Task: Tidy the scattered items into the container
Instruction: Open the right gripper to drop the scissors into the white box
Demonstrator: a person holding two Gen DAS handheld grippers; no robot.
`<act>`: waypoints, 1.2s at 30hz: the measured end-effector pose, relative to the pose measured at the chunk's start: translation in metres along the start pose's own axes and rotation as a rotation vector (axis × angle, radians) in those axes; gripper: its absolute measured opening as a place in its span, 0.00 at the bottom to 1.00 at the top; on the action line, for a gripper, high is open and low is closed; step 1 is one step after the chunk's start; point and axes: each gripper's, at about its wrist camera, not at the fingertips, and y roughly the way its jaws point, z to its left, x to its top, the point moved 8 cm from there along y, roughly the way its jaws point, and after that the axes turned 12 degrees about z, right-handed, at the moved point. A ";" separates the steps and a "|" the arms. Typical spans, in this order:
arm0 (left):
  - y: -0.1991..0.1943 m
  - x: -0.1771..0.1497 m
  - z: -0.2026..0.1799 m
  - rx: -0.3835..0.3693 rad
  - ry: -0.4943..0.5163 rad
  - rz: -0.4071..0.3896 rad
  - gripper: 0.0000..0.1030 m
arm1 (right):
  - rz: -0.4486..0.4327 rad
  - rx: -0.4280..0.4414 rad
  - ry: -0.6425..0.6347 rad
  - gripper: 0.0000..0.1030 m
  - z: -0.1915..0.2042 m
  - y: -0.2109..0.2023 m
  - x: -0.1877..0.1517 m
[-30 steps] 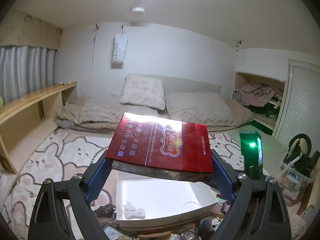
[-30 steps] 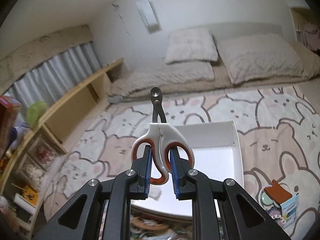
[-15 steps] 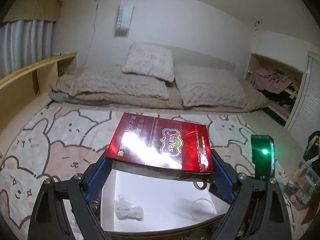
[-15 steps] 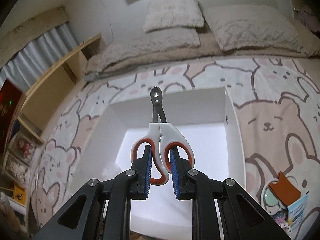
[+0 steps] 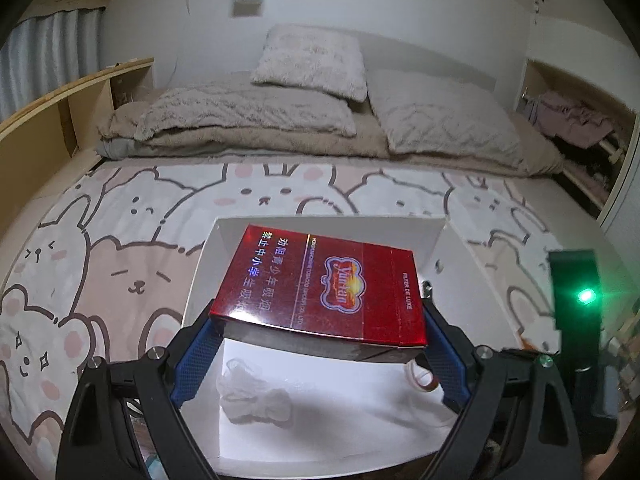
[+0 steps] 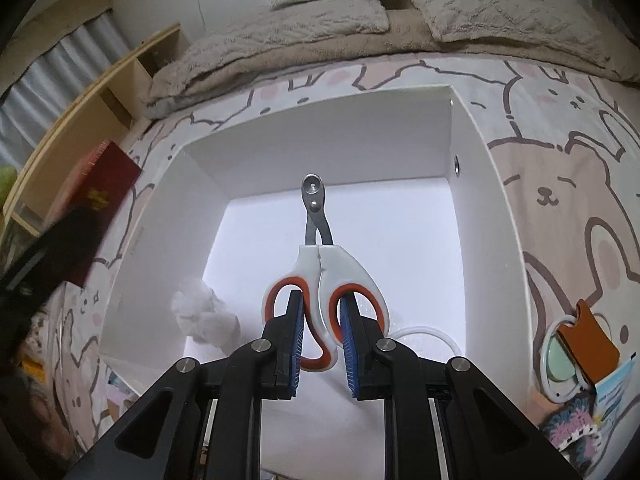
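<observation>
The left gripper [image 5: 318, 354] clamps a glossy red rectangular cigarette carton [image 5: 320, 292] by its two side edges, its blue-padded fingers [image 5: 196, 354] spread wide and pressing on the cardboard, so that the carton lies flat and hangs over the open white rectangular storage box [image 5: 332, 226]. The right gripper [image 6: 322, 344] holds a pair of scissors with white and orange plastic handles [image 6: 324, 276]; its fingers [image 6: 295, 344] sit close together, each one inside a handle loop and squeezing the white middle part between them, and the short dark metal blades point away from the camera towards the far wall of the box [image 6: 320, 140]. The scissors hang above the white floor of the box, not touching it. On that floor lie a crumpled white tissue [image 5: 256, 394], near the left wall, and a white ring-shaped cord [image 6: 426, 336] close to the right gripper's fingers. The box stands on a pale rug printed with pink and beige cartoon bears and rabbits [image 5: 120, 248]. Outside the box on the right, on the rug, rest a round mint-green compact mirror with a brown leather-like tab [image 6: 576, 340] and a piece of purple and white knitted fabric [image 6: 568, 424]. Beyond the rug a low bed with beige fluffy blankets and pillows [image 5: 312, 112] runs along the wall, and a light wooden shelf [image 5: 60, 108] stands at the left.
</observation>
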 end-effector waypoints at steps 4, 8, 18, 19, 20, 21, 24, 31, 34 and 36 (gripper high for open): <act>0.016 -0.006 0.010 -0.035 -0.043 0.061 0.90 | 0.011 -0.065 -0.014 0.18 -0.002 0.006 -0.001; 0.025 -0.011 0.014 -0.032 -0.060 0.101 0.90 | 0.043 -0.061 0.009 0.18 -0.009 0.013 -0.003; 0.036 -0.015 0.011 -0.022 -0.037 0.154 0.90 | 0.013 -0.020 0.019 0.18 -0.013 0.001 -0.004; 0.037 -0.015 0.010 -0.022 -0.036 0.162 0.90 | 0.011 -0.012 0.020 0.18 -0.012 -0.001 -0.006; 0.039 -0.016 0.010 -0.023 -0.036 0.172 0.90 | 0.006 -0.002 0.022 0.18 -0.011 -0.003 -0.008; 0.040 -0.016 0.009 -0.023 -0.037 0.182 0.90 | -0.001 0.009 0.024 0.18 -0.010 -0.005 -0.009; 0.046 -0.019 0.007 -0.001 -0.024 0.202 0.90 | 0.006 0.023 0.013 0.18 -0.005 -0.005 -0.015; 0.057 -0.023 0.004 0.029 -0.011 0.239 0.90 | 0.011 0.008 -0.046 0.18 0.005 -0.008 -0.023; 0.061 -0.019 0.005 0.032 -0.030 0.241 0.90 | 0.010 0.009 -0.054 0.18 0.005 -0.009 -0.026; 0.064 -0.017 0.008 0.022 -0.056 0.243 0.91 | 0.009 0.010 -0.058 0.18 0.005 -0.009 -0.027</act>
